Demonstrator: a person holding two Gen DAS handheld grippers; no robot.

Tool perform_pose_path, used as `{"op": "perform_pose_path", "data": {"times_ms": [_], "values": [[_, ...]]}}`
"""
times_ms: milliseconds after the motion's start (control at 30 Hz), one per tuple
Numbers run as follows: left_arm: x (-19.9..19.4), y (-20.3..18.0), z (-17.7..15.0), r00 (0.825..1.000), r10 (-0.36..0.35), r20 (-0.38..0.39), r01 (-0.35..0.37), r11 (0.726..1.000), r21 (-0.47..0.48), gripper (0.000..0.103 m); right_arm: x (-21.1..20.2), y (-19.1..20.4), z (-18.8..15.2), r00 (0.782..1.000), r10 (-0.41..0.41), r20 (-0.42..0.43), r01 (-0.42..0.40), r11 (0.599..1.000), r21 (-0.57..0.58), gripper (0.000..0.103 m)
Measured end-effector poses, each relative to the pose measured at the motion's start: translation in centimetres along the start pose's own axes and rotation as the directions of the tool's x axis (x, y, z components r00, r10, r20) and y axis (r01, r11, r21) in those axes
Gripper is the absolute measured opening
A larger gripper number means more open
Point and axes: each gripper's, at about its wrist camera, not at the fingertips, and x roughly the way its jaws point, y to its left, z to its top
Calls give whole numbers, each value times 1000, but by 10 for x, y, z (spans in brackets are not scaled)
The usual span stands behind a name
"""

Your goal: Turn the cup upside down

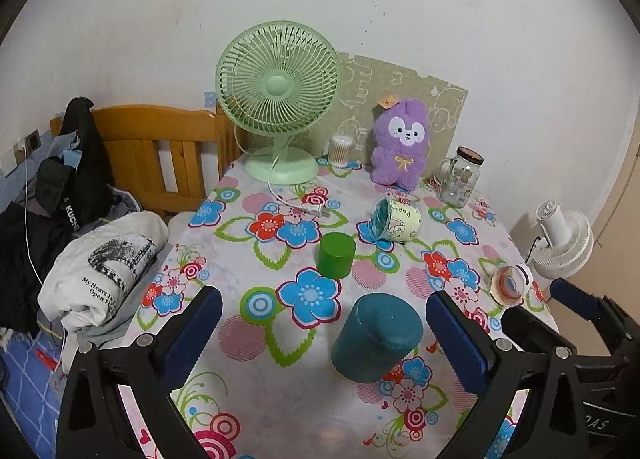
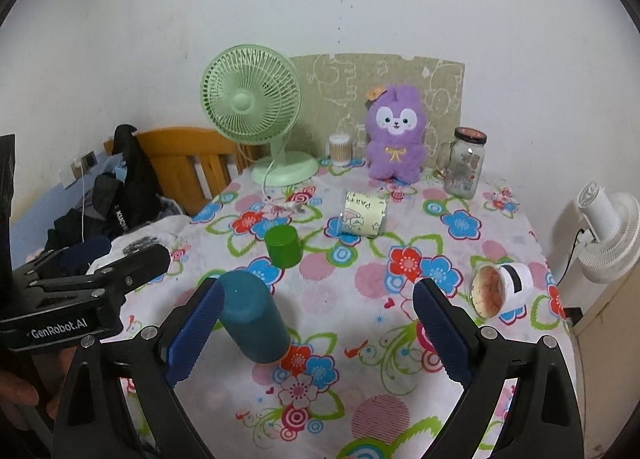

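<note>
A teal cup stands upside down on the floral tablecloth, between my left gripper's open fingers; it also shows in the right wrist view beside the left finger of my open right gripper. A green cup stands upside down further back. A yellow printed cup lies on its side. A white cup with a reddish inside lies on its side at the right. Both grippers are empty.
At the back stand a green fan, a purple plush toy, a glass jar mug and a cotton-swab box. The fan's cord and plug lie on the cloth. A bed with clothes is left; a white fan is right.
</note>
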Motion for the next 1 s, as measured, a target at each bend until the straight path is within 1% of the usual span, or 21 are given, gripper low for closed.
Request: {"op": "perform_pose_path", "data": {"times_ms": [100, 300, 800, 1000], "values": [[-2, -2, 0, 1000, 9, 26, -9, 1000, 4, 103, -1, 0, 1, 1000, 1, 5, -1, 1000, -1, 97], [-4, -6, 1, 999, 4, 44, -5, 1000, 18, 103, -2, -1, 1, 1000, 3, 12, -3, 1000, 3, 97], [-3, -5, 1, 998, 16, 54, -16, 1000, 11, 103, -8, 0, 5, 999, -8, 43, 8, 1000, -4, 97], [-10, -4, 2, 995, 27, 93, -28, 1000, 10, 103, -15, 2, 5, 998, -13, 69, 14, 1000, -14, 97]]}}
